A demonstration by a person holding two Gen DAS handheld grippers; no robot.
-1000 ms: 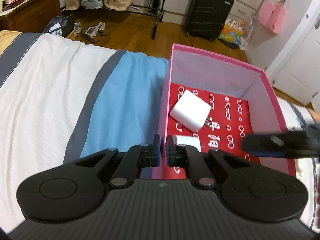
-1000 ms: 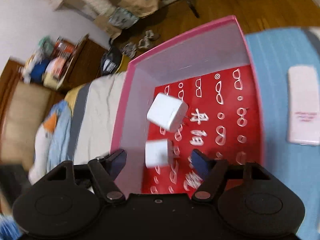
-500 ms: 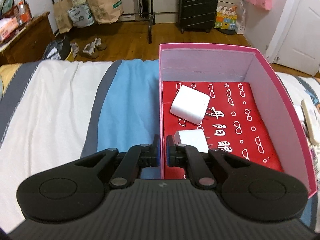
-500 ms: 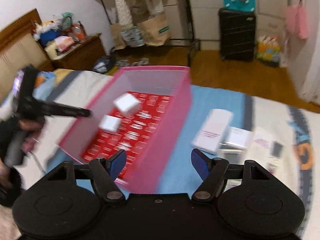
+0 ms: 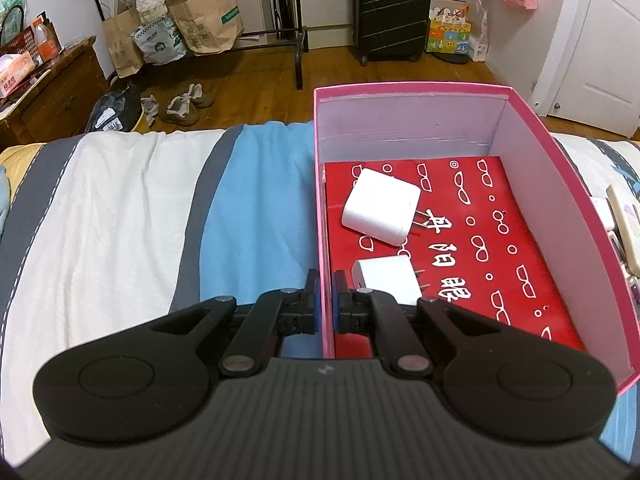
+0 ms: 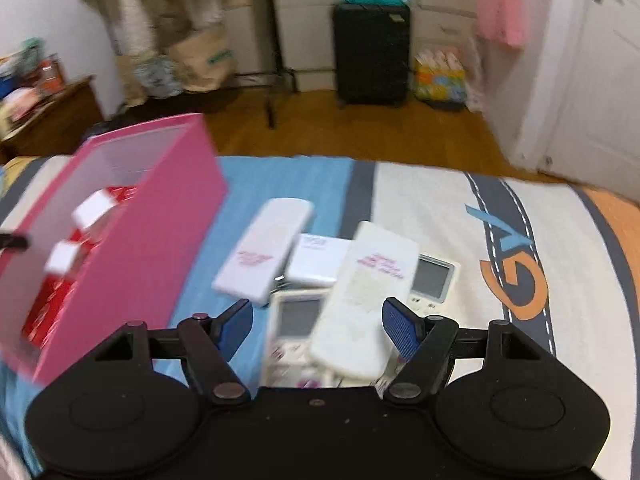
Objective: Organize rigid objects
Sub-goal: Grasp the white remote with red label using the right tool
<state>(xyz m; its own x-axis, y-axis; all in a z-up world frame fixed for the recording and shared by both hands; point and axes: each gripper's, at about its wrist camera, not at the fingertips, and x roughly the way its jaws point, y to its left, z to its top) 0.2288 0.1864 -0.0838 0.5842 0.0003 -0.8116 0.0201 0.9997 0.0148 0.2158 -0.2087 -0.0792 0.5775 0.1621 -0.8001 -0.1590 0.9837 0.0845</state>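
Inside pink box point(image 5: 520, 168), two white chargers point(image 5: 380, 212), left fingers point(image 5: 311, 300) pinching its wall, right fingers point(image 6: 400, 326) wide.

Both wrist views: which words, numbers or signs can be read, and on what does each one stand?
"丹阳眼": white characters, lying sideways, on the red floor of the pink box.
"GV": on the bedsheet.
Perhaps "3018": tag on the black bag, too small to be sure.
Pink print on the white remotes: blurred, unreadable.
Green print on the paper bag: too small.
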